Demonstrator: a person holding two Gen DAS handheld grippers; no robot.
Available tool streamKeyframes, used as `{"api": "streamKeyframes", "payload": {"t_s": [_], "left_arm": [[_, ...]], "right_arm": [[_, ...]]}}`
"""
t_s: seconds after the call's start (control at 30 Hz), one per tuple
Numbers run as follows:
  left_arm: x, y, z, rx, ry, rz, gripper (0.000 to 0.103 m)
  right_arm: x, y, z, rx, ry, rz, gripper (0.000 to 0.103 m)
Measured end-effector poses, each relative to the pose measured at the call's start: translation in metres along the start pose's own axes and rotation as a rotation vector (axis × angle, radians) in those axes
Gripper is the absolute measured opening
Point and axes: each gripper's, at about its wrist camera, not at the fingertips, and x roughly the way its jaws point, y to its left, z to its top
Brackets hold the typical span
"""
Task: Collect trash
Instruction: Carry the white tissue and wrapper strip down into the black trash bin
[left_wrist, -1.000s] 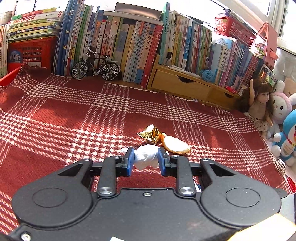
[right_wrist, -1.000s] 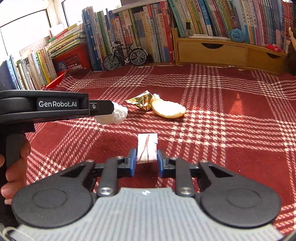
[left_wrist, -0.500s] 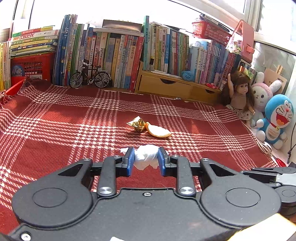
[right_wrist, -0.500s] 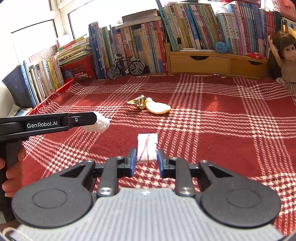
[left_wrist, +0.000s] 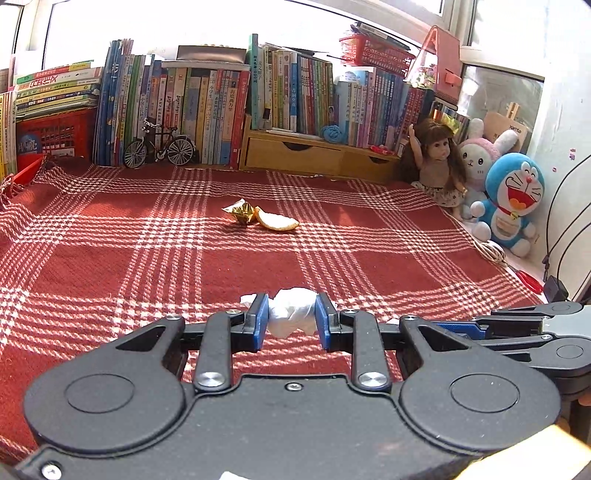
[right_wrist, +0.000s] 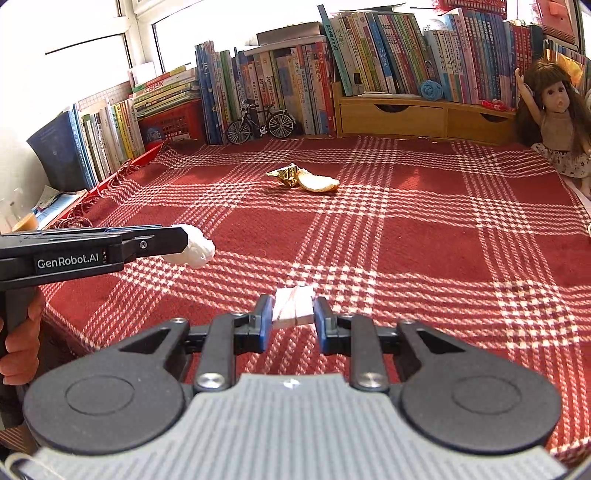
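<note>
Left wrist view: the left gripper (left_wrist: 289, 321) is clamped on a crumpled white tissue (left_wrist: 291, 314), held clear above the red plaid cloth (left_wrist: 110, 258) near its front edge. Out toward the middle of the cloth lie a gold foil wrapper (left_wrist: 241, 213) and, touching it, an orange peel (left_wrist: 277, 222). Books, a toy bicycle (left_wrist: 159, 148) and a doll (left_wrist: 436, 162) line the back and right edges. The right gripper's side shows at the right margin.

Right wrist view: the right gripper (right_wrist: 291, 321) pinches a small folded white paper (right_wrist: 293, 306) with reddish streaks, also above the cloth's front part. The left gripper (right_wrist: 184, 240) enters from the left with its tissue (right_wrist: 197, 249).

Both loads look light and loose, so the carry should probably be steady, grips kept firm, until a bin is reached; none is visible. The wrapper and peel remain to collect.
</note>
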Motion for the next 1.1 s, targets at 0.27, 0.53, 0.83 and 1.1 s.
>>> {"api": "streamKeyframes", "payload": {"t_s": [0.27,0.53,0.83,1.1], "left_arm": [[-0.021,-0.009,-0.022,0.011,0.015,-0.021,0.025],[-0.042,-0.019,-0.044,0.024,0.040,-0.056,0.025],[-0.060,-0.029,-0.069,0.053,0.088,-0.096,0.025],[-0.062,-0.037,-0.100,0.108,0.175,-0.119,0.025]], "right_arm": [[-0.018,0.005,-0.023,0.001,0.006,0.002,0.031],[-0.035,0.008,-0.045,0.014,0.028,0.022,0.030],[-0.050,0.015,-0.074,0.009,0.090,0.042,0.031],[-0.048,0.019,-0.104,0.031,0.185,0.066,0.031]]}}
